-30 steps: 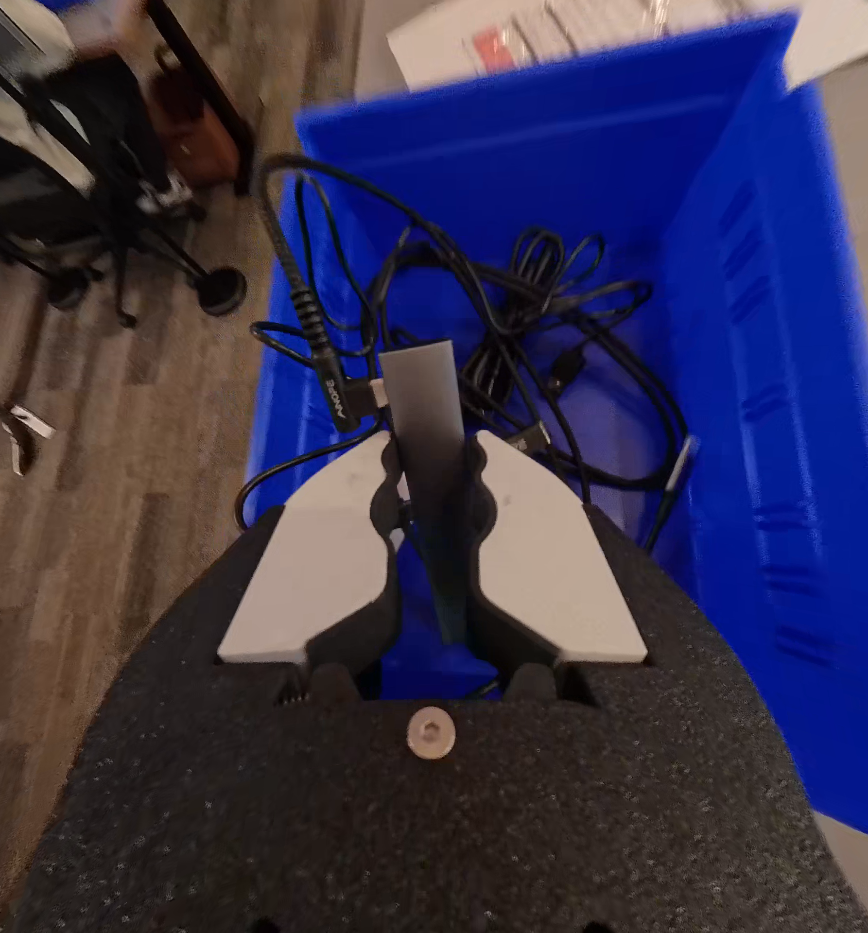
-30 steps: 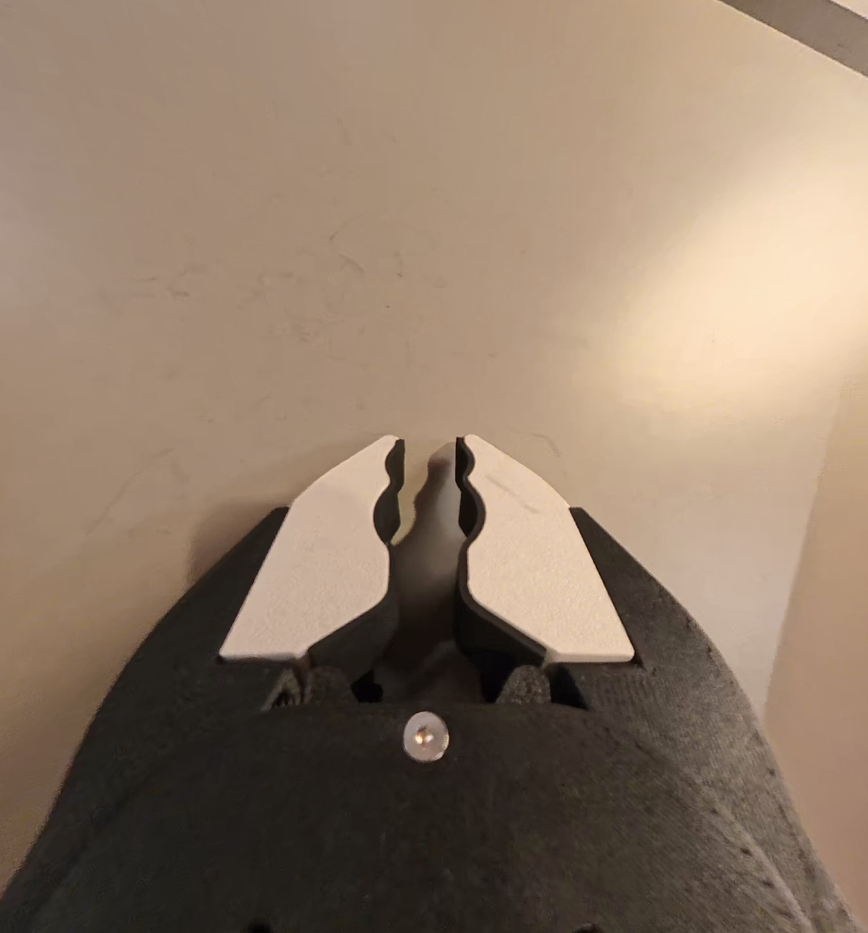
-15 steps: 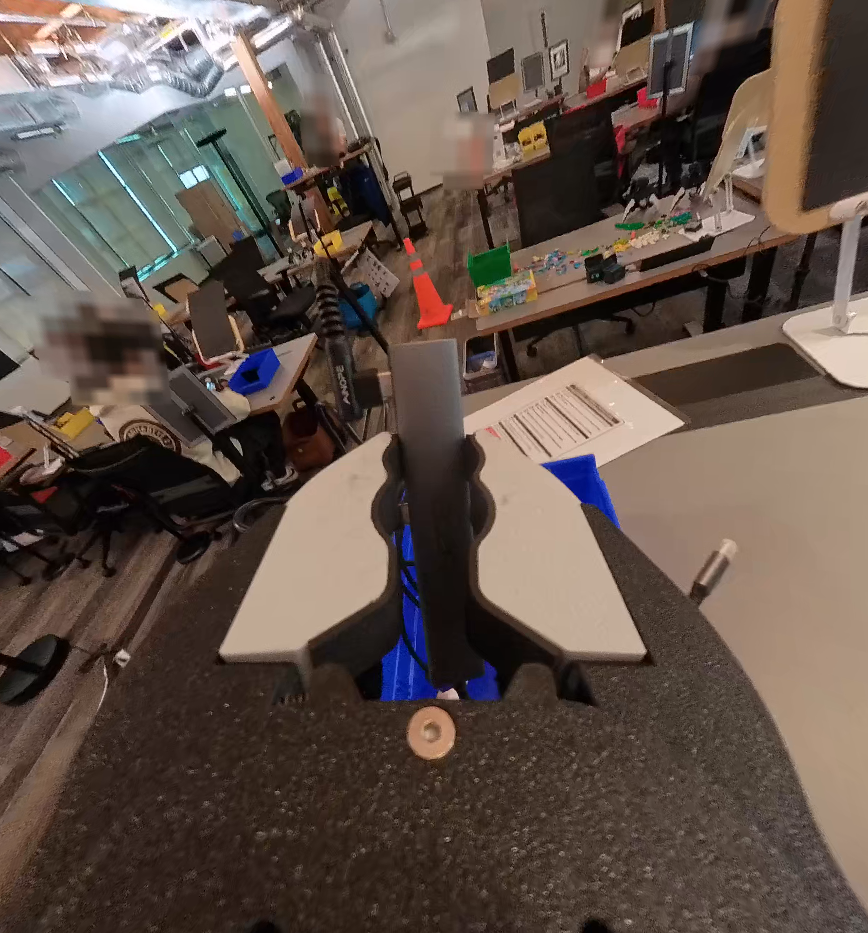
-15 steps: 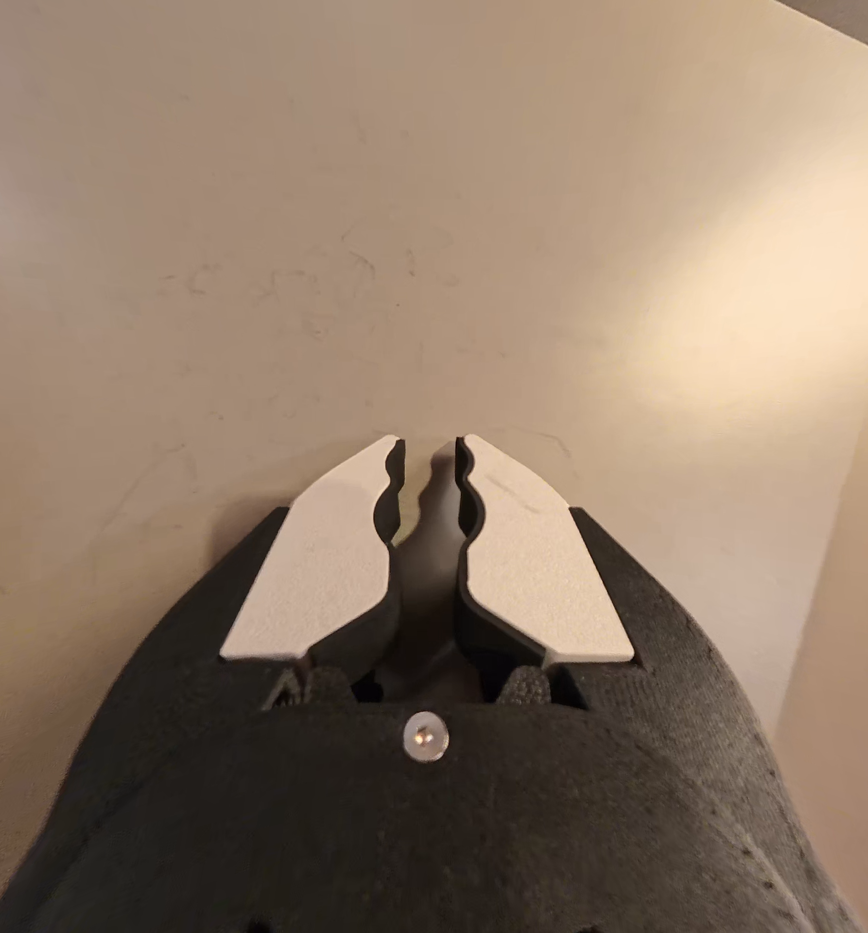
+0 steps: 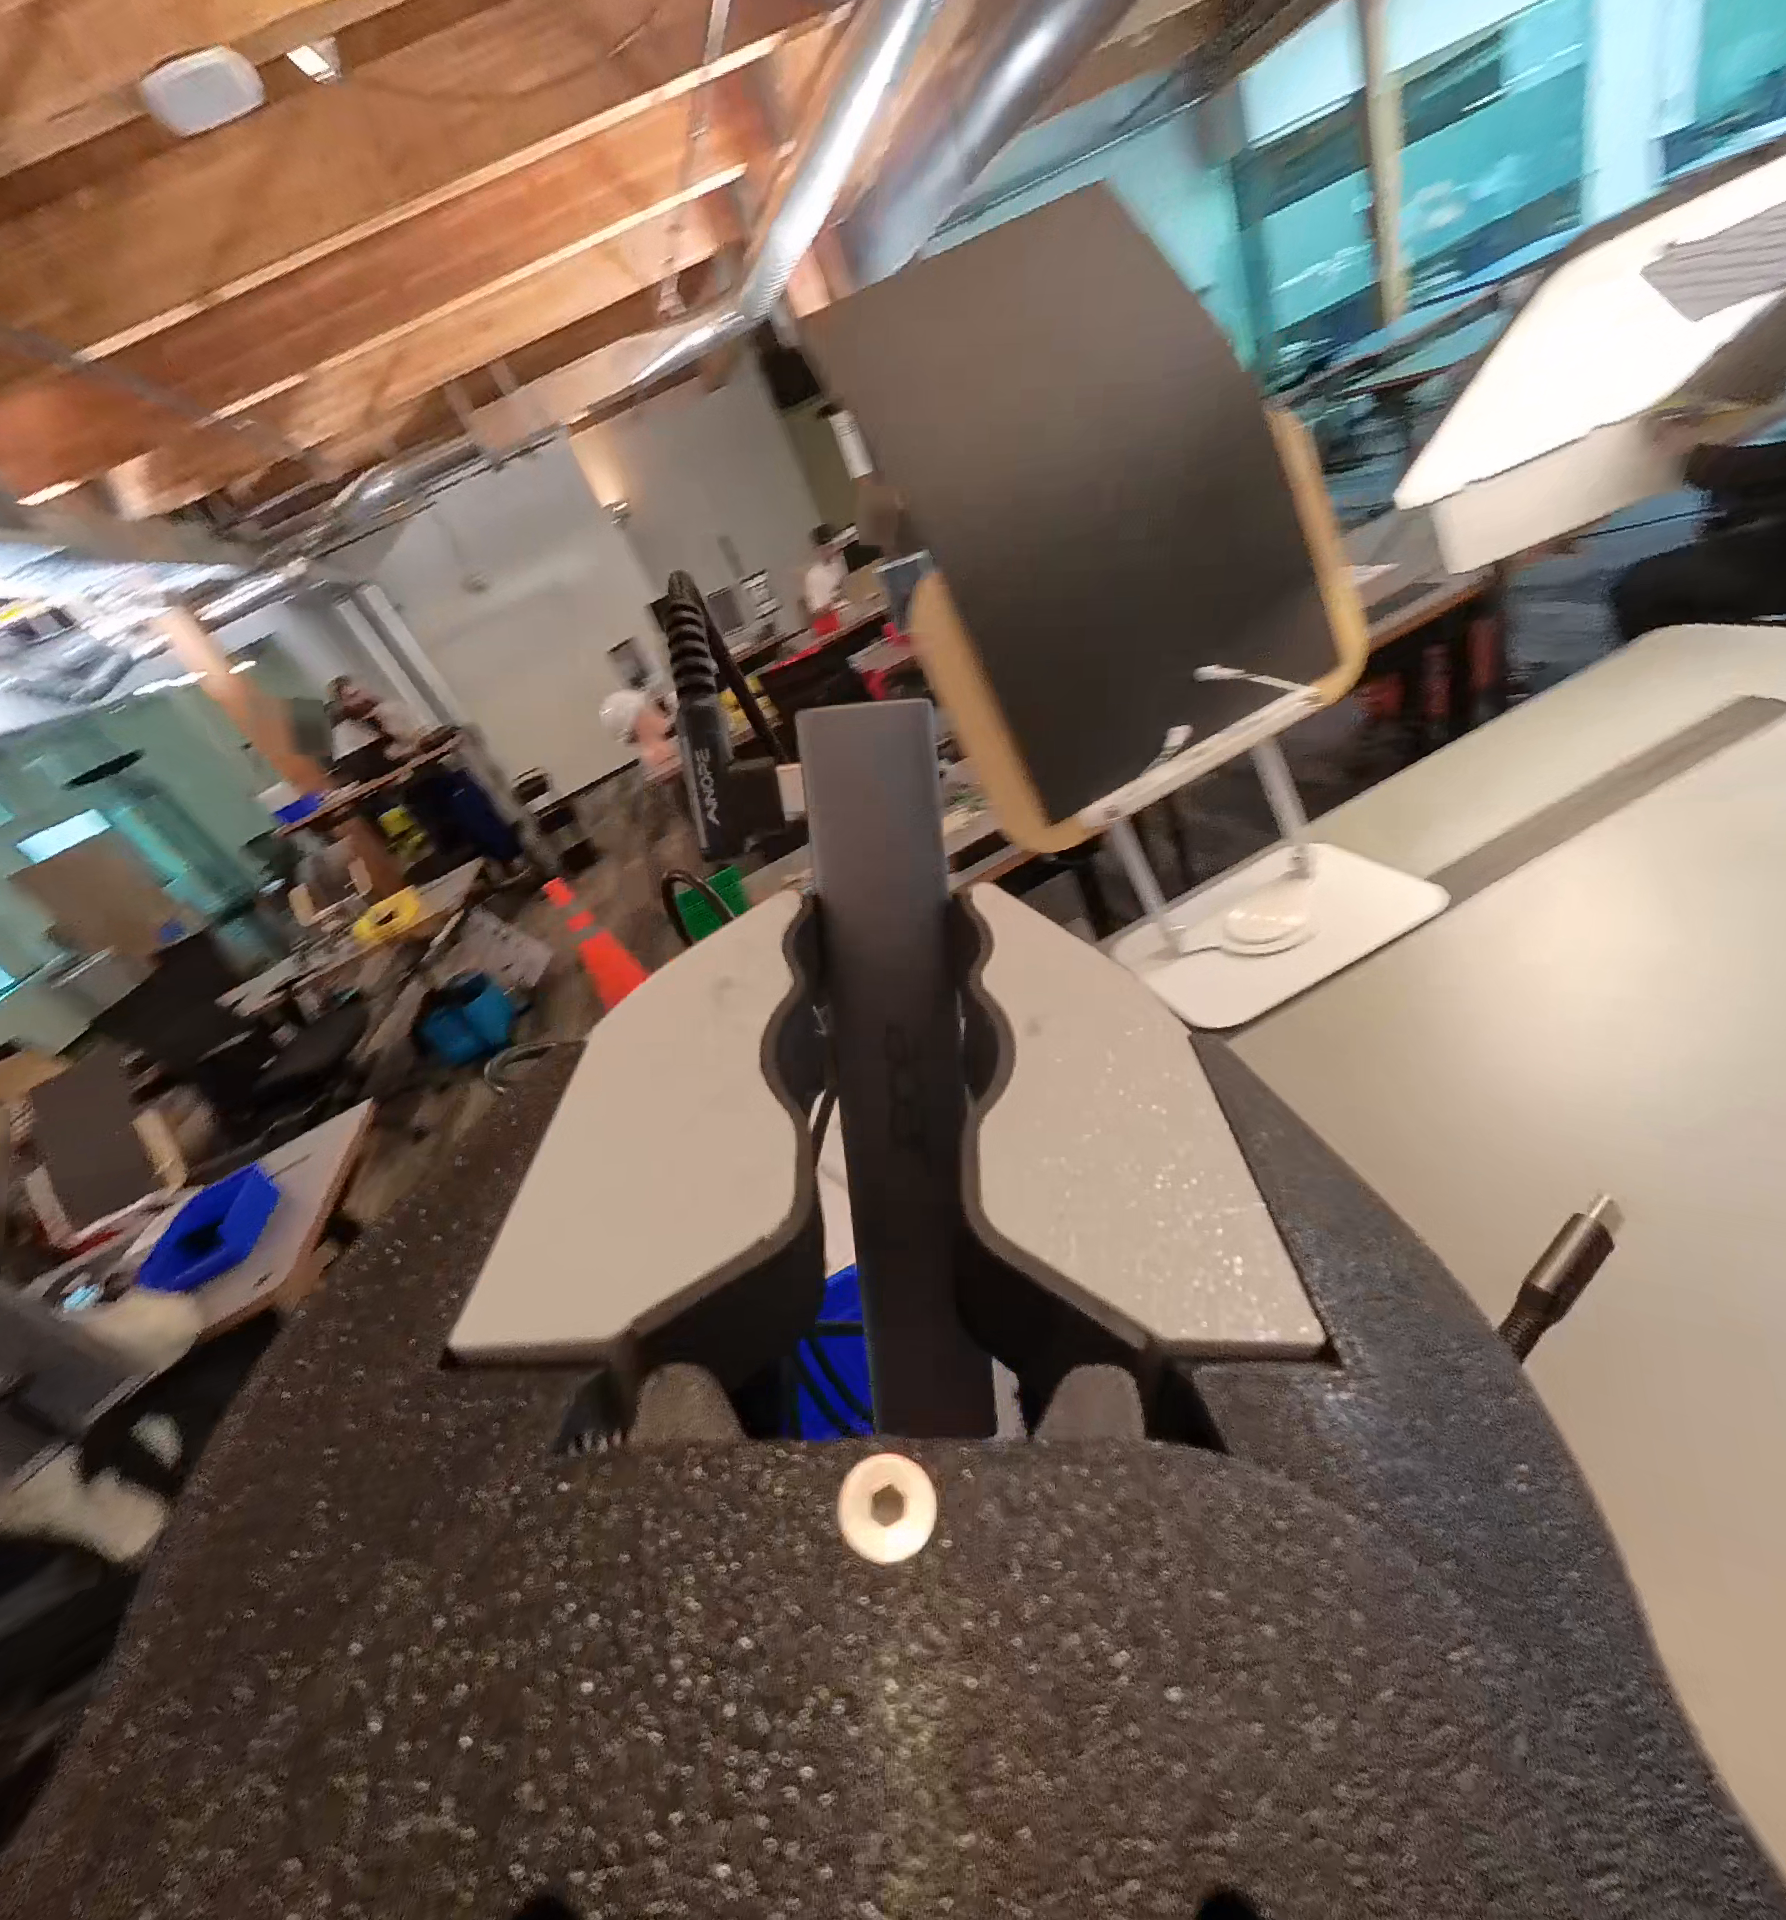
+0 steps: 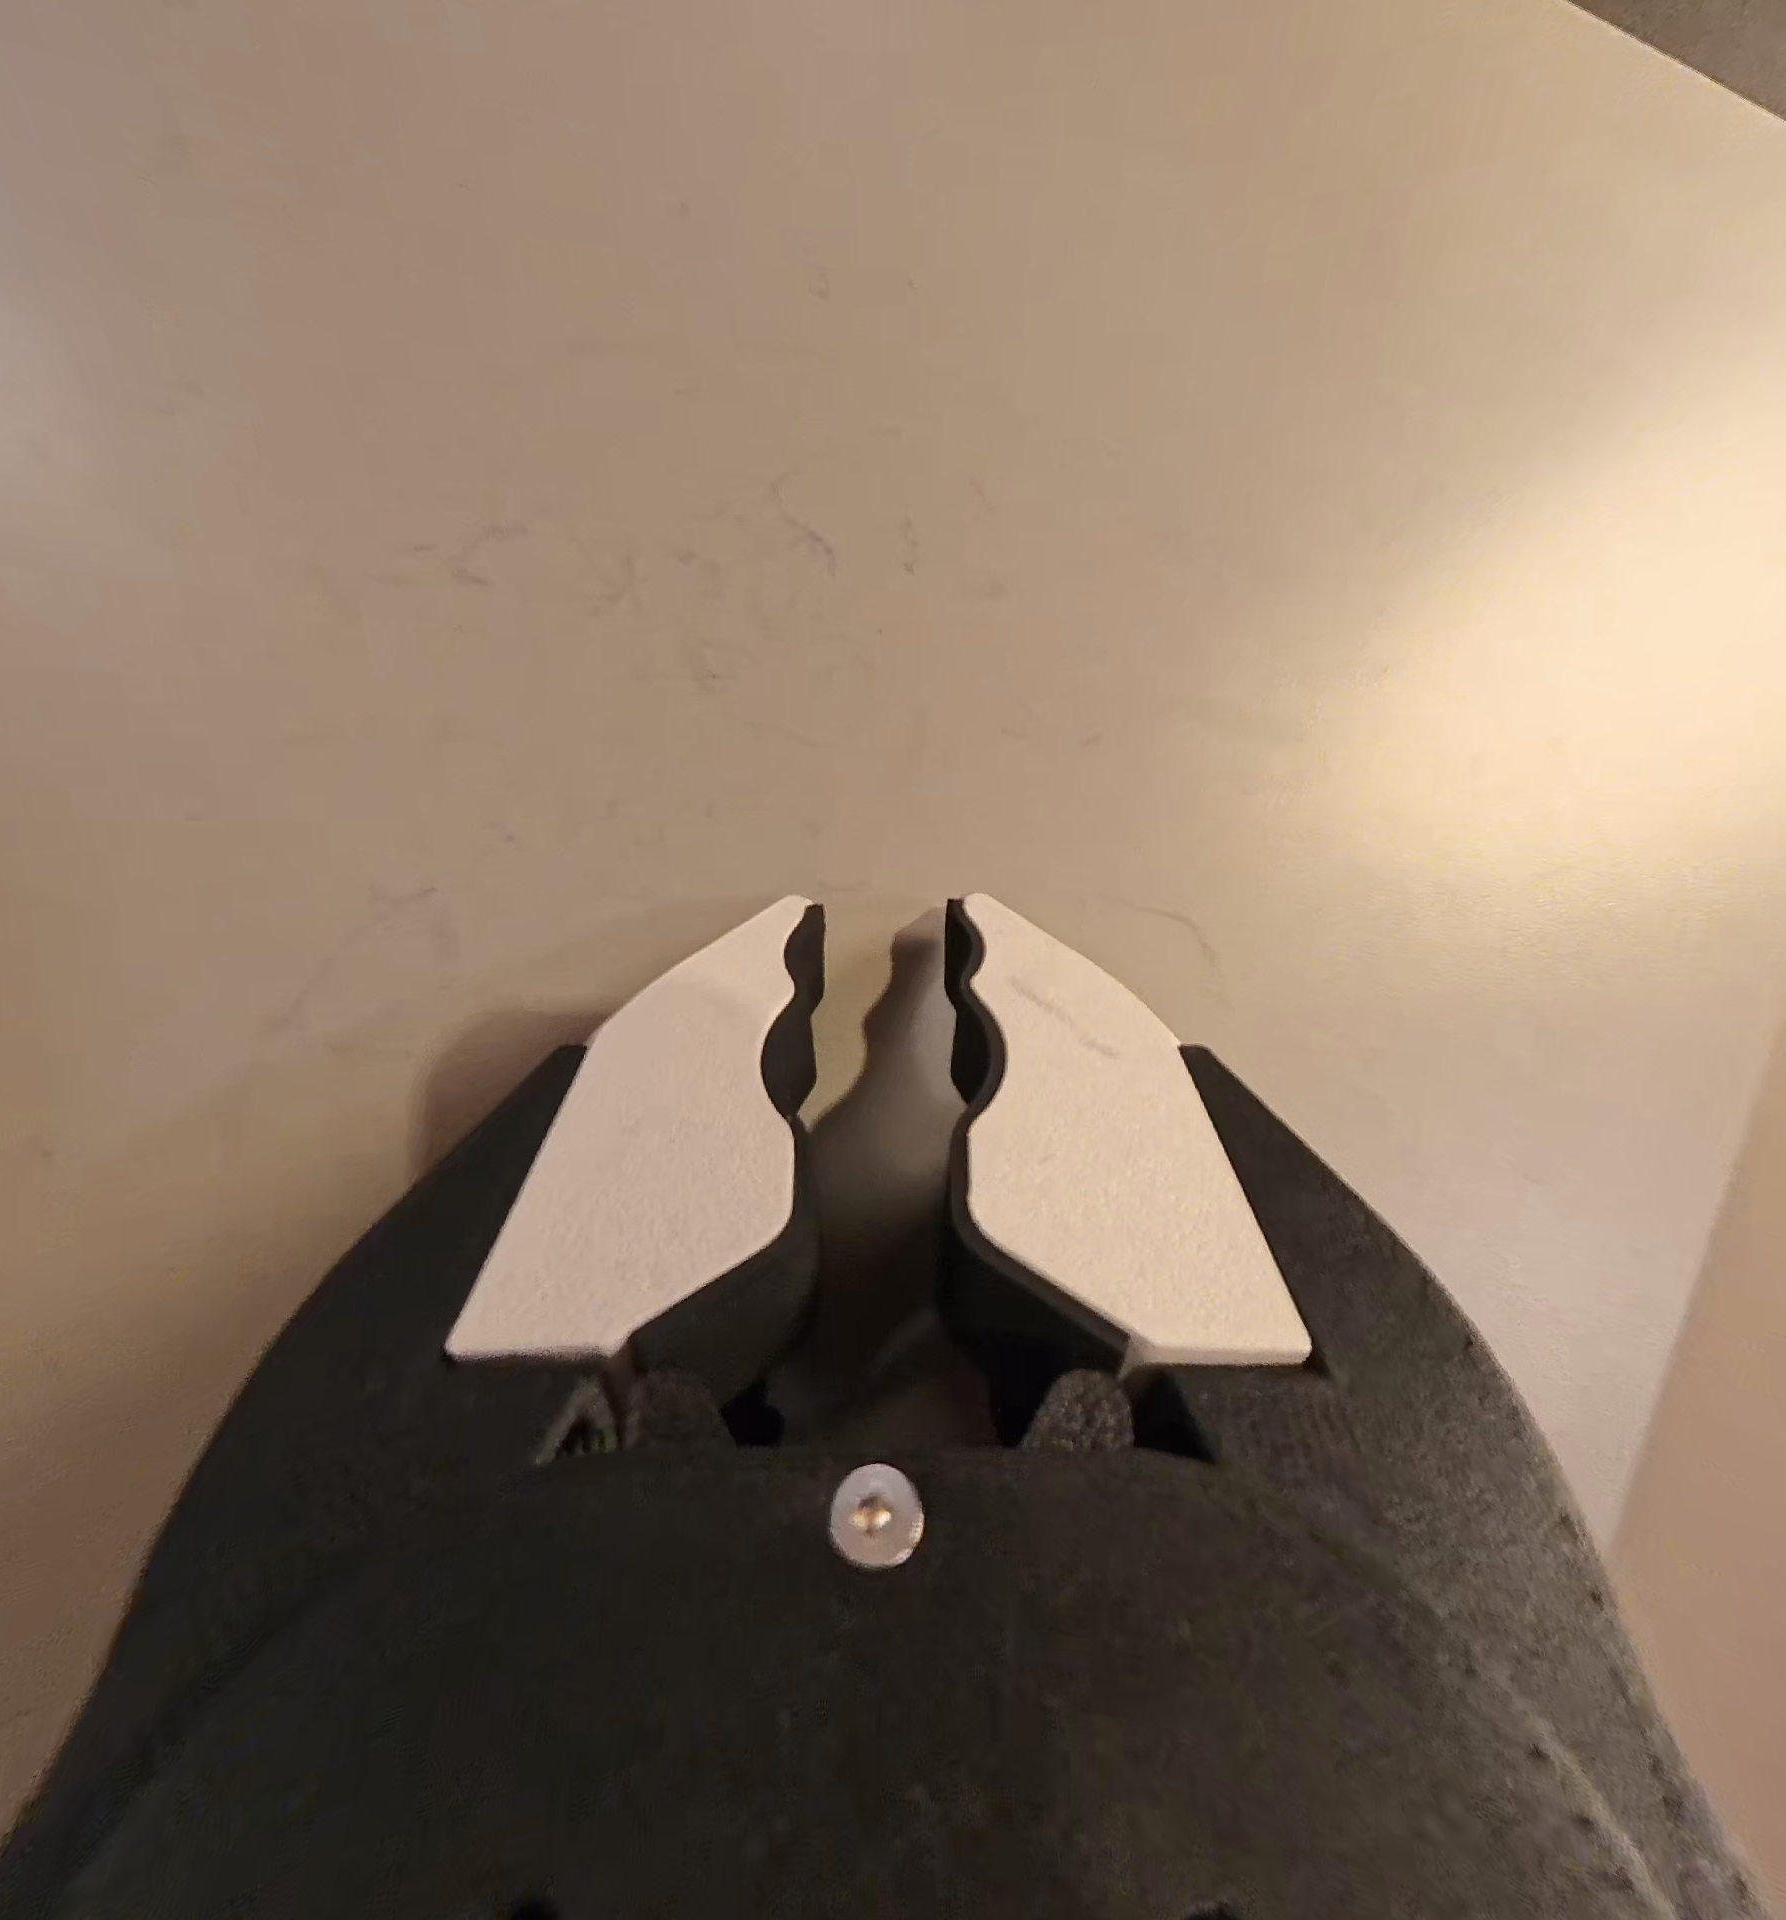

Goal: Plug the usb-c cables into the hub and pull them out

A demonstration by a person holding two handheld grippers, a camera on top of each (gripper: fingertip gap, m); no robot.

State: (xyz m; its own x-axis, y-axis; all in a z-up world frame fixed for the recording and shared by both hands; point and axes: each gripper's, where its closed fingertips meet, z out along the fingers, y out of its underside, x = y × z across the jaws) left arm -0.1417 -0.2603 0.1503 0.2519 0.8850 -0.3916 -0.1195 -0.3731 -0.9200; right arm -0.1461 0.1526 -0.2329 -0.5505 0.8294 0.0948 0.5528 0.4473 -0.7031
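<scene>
The pale grey desk (image 5: 1554, 1039) lies to the right of the left gripper (image 5: 884, 935), whose jaws are clamped on the slim dark grey metal hub (image 5: 873, 831), held upright in the air and tilted away from the surface. One black braided cable with a silver usb-c plug (image 5: 1575, 1252) dangles loose beside the gripper body and another black plug (image 5: 707, 774) appears seated at the hub's left side; a swing could snag or unseat either. The right gripper (image 6: 884, 920), jaws narrowly parted and empty, sits close against the bare desk (image 6: 868, 416), well placed to scrape it.
</scene>
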